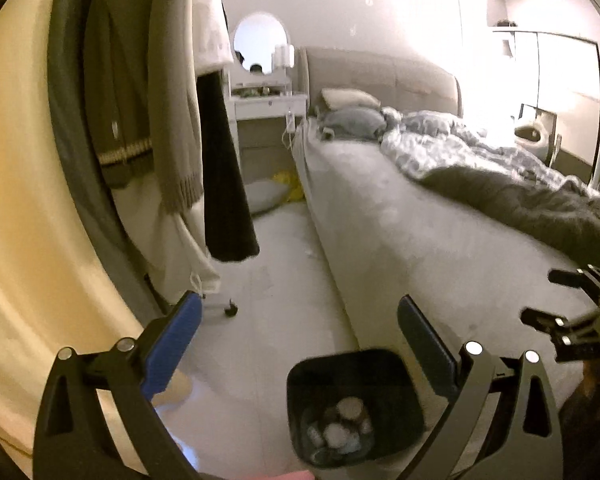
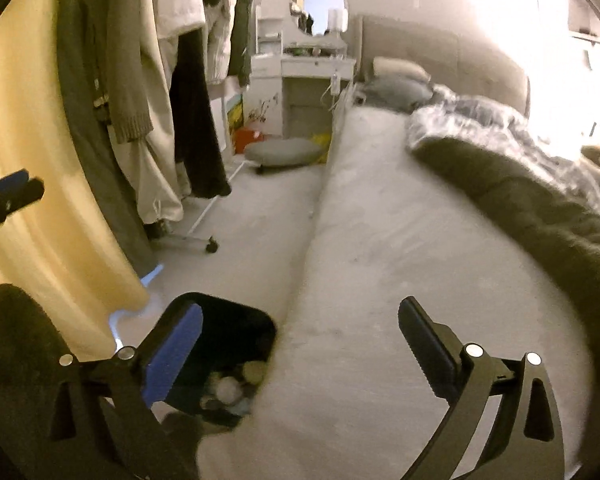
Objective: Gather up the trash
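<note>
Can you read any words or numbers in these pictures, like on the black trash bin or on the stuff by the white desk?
No text can be read anywhere.
Trash bin: plain black, no label showing; the crumpled trash inside is blurred.
Colourful things on the floor by the white desk: too blurred and small to read.
Hanging clothes: a small pale mark on one, too blurred to read.

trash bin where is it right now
The black trash bin stands on the pale floor against the near side of the bed, low in both wrist views, with crumpled trash inside.
</note>
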Motion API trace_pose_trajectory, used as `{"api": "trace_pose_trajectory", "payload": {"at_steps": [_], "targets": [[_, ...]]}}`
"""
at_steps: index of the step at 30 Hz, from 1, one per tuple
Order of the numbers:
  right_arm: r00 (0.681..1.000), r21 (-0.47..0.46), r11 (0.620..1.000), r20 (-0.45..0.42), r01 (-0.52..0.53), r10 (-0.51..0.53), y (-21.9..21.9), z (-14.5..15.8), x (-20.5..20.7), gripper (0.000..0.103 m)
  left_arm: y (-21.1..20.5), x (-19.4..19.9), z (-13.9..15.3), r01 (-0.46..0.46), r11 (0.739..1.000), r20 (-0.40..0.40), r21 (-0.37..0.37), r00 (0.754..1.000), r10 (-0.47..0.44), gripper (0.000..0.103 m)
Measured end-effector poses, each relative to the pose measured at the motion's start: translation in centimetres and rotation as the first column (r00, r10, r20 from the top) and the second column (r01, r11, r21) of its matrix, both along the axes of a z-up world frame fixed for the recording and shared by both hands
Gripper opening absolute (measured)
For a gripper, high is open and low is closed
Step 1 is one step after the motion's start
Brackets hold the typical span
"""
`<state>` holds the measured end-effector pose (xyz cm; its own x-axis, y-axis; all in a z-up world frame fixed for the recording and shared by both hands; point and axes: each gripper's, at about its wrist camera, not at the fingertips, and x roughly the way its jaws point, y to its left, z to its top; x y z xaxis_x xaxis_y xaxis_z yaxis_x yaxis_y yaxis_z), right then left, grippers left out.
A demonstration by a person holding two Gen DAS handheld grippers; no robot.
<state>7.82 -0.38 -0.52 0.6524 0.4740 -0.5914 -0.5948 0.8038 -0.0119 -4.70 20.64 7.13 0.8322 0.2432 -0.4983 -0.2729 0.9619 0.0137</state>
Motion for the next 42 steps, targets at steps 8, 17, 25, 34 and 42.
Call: {"api": "trace_pose_trajectory", "payload": {"at_steps": [8,17,25,34,42], "targets": [[0.987,0.076,0.985,0.036,0.156,-0.159,-7.7,2.7,-1.3,0.100,-2.1,-0.4,1.0,0.028,1.000,0.033,-0.002,0.999,-0.028,0.100],[0.951,0.107,0.955,0.107,0.277,-0.288,-15.0,4.8,-3.7,0.100,-4.6,-0.4,0.1,0.062,0.998,0.004,0.002,0.998,-0.062,0.100],[0.894,0.137,0.900,0.126,0.413,-0.429,-21.8,3.9,-5.8,0.100,-5.8,-0.1,-0.7,0.075,0.997,-0.004,-0.013,0.997,-0.075,0.100],[0.905,0.141,0.901,0.055,0.411,-0.422,-23.0,1.0,-6.0,0.100,-5.6,1.0,-2.7,0.044,0.996,-0.053,-0.083,0.997,-0.049,0.100],[0.916,0.160,0.909,0.054,0.385,-0.397,-23.5,1.3,-6.4,0.100,-7.1,0.8,-2.4,0.052,0.997,-0.043,-0.050,0.998,-0.055,0.100]]}}
